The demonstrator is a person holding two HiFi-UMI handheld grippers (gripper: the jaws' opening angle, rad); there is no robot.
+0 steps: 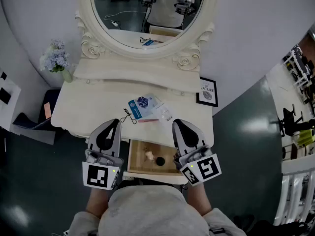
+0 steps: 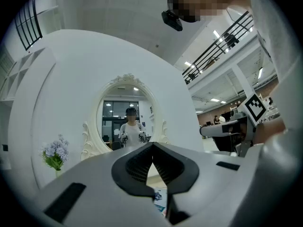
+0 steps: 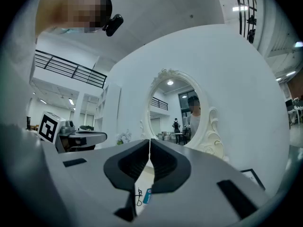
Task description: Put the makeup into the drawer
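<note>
Fingers [image 2: 138, 165] closed and empty on both sides; most of the makeup is on the tabletop.

The left gripper [image 1: 117, 123] hovers level with its fingers pressed together on nothing, beside the open wooden drawer [image 1: 134, 162], which already holds a small pale piece [image 1: 149, 155] and a black round one [image 1: 160, 161]. On the cream tabletop [image 1: 88, 102] lie a thin black cord loop [image 1: 127, 116], a flat blue-and-white packet [image 1: 141, 105], a slim pink stick [image 1: 147, 120] and a clear sachet [image 1: 163, 113]. These lie flat, so closed tips may push them away rather than pinch them. The stick may roll and the cord may snag. The right gripper [image 1: 175, 124] also has its fingers together, and could knock the drawer shut.
</note>
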